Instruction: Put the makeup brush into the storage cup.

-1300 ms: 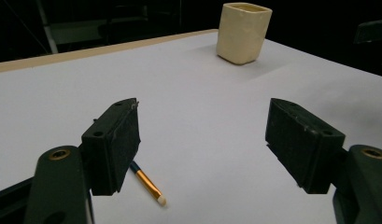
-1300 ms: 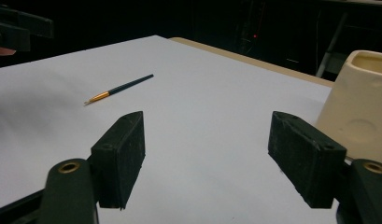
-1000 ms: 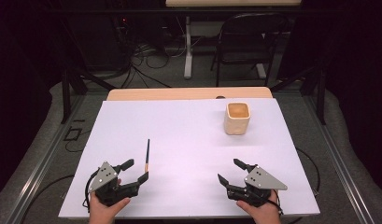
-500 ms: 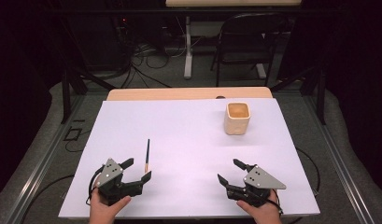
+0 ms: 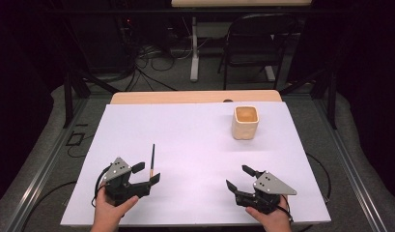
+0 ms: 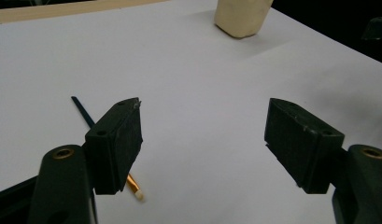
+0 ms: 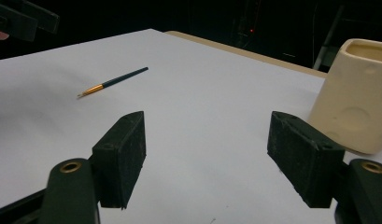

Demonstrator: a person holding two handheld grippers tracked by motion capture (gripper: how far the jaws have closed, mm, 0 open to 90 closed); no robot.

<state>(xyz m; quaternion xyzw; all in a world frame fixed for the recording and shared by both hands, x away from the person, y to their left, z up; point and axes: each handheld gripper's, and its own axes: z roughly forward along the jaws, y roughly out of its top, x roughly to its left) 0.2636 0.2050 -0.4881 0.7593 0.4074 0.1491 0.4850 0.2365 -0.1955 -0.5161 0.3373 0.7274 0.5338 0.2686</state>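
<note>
high view: one paintbrush [image 5: 152, 157], one cup [image 5: 245, 122], two tongs [image 5: 146, 174]

In the left gripper view, one jaw of the left gripper [image 6: 203, 144] covered the middle of the paintbrush [image 6: 88, 118], and the top edge cut off the cream cup [image 6: 242, 17]. In the right gripper view, the cup's far side ran off the right edge. In the high view, the brush's bristle tip was too small to make out.

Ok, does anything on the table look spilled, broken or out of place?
Nothing stands out. The paintbrush lies flat on the white sheet beside the open left gripper, the cream cup stands upright, and the right gripper is open too.
</note>
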